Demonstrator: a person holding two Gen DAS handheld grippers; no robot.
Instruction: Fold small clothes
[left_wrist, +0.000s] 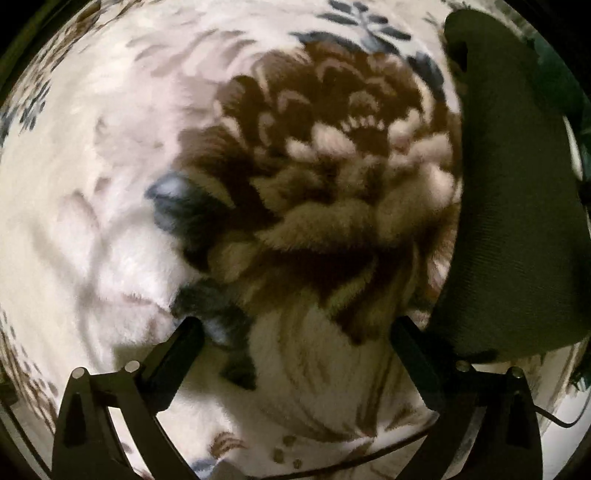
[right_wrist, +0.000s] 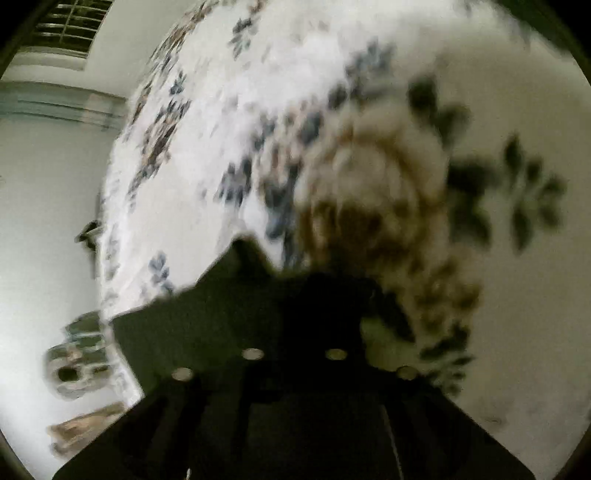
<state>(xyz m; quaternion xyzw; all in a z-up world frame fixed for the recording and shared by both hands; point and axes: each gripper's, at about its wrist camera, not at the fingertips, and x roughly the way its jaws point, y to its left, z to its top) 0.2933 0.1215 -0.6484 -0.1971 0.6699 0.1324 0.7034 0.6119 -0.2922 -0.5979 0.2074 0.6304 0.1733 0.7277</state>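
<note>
My left tool (left_wrist: 295, 332) has its two fingers wide apart. Nothing is between them. It hangs just over a fuzzy blanket (left_wrist: 92, 240) with a big brown flower (left_wrist: 314, 166) on it. I think this blanket covers a bed, because in the right view it drops off at an edge and the floor (right_wrist: 44, 229) shows beside it.

The dark green cloth (left_wrist: 517, 184) is the small thing I am folding. In the left view it lies on the blanket at the right side, just beside my left tool's right finger (left_wrist: 417, 354). I cannot tell if that finger touches it.

My right tool (right_wrist: 295, 291) looks pressed together. The same green cloth (right_wrist: 203, 314) spreads out from its tip to the left, with one corner sticking up. I think the tool is clamped on the cloth, but the picture is blurry and dark, so I am not fully sure.

I think my right tool holds one edge so the cloth can be lifted and laid over itself. My left tool is wide apart so it is ready to grab another edge or corner. The cloth is soft and floppy, so it could sag or slip if only one side is held.
</note>
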